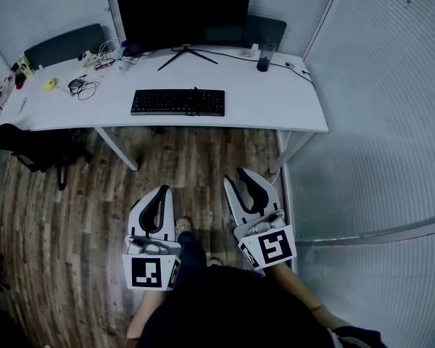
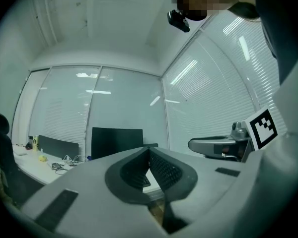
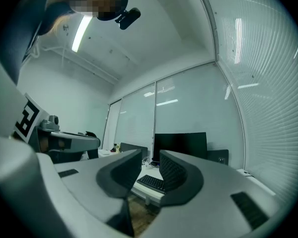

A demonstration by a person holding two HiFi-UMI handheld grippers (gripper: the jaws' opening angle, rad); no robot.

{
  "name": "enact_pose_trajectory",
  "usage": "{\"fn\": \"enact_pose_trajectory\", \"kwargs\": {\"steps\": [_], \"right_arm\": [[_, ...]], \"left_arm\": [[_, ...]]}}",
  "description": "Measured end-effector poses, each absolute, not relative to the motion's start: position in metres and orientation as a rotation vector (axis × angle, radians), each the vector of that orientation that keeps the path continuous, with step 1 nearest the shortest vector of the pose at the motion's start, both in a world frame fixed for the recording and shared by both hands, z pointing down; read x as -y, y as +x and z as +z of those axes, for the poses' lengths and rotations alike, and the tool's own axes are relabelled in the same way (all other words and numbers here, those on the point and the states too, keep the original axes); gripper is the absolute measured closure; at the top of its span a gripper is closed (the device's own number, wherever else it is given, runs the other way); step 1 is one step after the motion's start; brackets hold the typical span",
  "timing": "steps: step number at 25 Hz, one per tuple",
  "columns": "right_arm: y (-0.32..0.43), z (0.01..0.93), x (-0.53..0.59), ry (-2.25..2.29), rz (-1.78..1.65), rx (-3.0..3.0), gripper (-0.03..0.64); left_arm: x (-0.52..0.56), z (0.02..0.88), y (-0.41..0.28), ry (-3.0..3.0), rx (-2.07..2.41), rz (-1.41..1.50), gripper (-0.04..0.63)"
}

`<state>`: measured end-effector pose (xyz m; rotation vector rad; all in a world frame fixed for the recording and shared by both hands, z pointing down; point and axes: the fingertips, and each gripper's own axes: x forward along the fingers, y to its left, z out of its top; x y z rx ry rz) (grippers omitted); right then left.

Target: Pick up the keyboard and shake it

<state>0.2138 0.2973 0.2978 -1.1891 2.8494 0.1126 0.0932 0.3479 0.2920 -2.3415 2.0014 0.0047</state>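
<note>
The black keyboard [image 1: 177, 101] lies flat on the white desk [image 1: 275, 107], in front of the monitor's stand. Both grippers hang low over the wooden floor, well short of the desk and apart from the keyboard. My left gripper [image 1: 162, 192] has its jaws pressed together with nothing between them, and they meet in the left gripper view [image 2: 149, 150]. My right gripper [image 1: 245, 180] stands open with a narrow empty gap. In the right gripper view [image 3: 150, 158] the keyboard [image 3: 151, 182] shows far off through that gap.
A black monitor [image 1: 185, 13] stands at the desk's back. Tangled cables [image 1: 94, 64] and a small yellow object [image 1: 49, 84] lie at its left end, a dark cup [image 1: 263, 62] at the right. A glass partition [image 1: 377, 122] runs along the right, and a dark chair [image 1: 36, 151] sits at the left.
</note>
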Motion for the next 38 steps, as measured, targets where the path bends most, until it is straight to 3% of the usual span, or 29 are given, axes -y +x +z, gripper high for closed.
{"fn": "enact_pose_trajectory", "kwargs": {"steps": [11,23,26,38], "right_arm": [[0.136,0.299,-0.18,-1.364,0.15,-2.796,0.497],[0.103,0.338,-0.116,-1.554,0.062,-2.819,0.497],[0.108,0.348,-0.105,-1.599,0.046,-2.826,0.496],[0.118,0.393,-0.035,-1.695,-0.028,-2.823,0.476]], "left_arm": [[-0.218,0.293,0.002,-2.444,-1.875,0.019,0.571],[-0.143,0.344,-0.066,-2.596,-1.879,-0.102,0.566],[-0.136,0.355,-0.079,-2.64,-1.889,-0.082,0.476],[-0.081,0.41,-0.143,-2.706,-1.989,-0.145,0.448]]}}
